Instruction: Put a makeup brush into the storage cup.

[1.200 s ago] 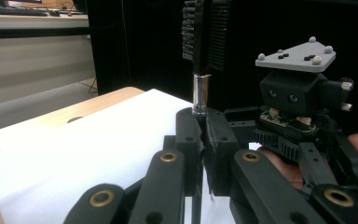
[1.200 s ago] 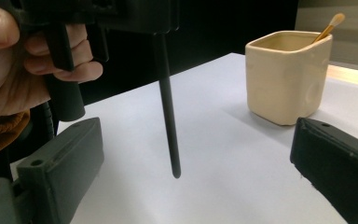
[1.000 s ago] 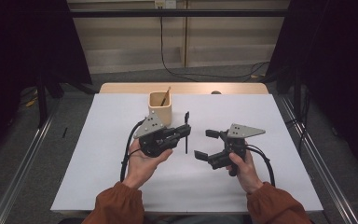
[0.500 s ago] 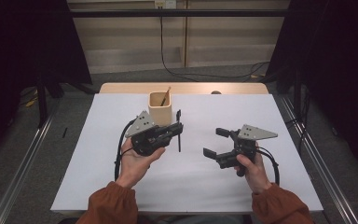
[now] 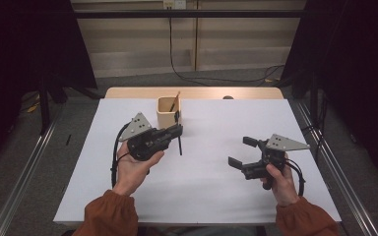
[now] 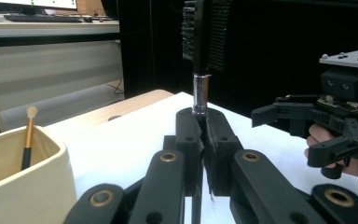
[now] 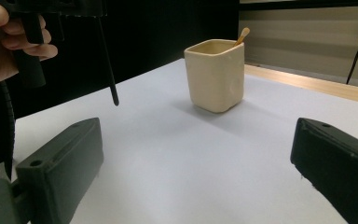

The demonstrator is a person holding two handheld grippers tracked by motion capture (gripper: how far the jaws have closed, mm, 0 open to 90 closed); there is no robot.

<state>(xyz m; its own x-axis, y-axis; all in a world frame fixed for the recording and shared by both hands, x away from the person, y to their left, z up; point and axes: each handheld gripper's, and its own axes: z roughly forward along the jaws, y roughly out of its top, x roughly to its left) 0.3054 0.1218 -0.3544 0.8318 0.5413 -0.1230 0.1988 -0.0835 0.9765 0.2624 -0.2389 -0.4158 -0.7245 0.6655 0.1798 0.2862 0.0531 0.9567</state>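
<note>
**Brush Transfer to Cup: Status Mid-Carry**

Left gripper (image 5: 177, 132): fingers (image 6: 189, 135) pinching the black brush (image 6: 201, 32) at the metal ferrule, just below the bristle head. Brush held upright, handle hanging down, tip clear of the white bench (image 5: 206, 187). Position: just in front of the cream cup (image 5: 169, 112), slightly toward the side of the right gripper, not yet above the rim.

Cream cup: upright near the far edge of the bench. Already holding one gold-handled brush (image 6: 28, 137), leaning against the inner wall.

Right gripper (image 5: 240, 151): fingers (image 7: 60, 172) spread wide, holding nothing. Position: well apart from the cup, on the near side, facing it.

Progress, judged from the layout:
- Done: one brush stowed in the cup; black brush picked up and lifted off the bench.
- Left: raise the black brush above the rim, centre over the opening, lower handle-first, release.
- Caution: avoid contact with the brush already inside, and with the near wall of the cup, to prevent tipping.
</note>
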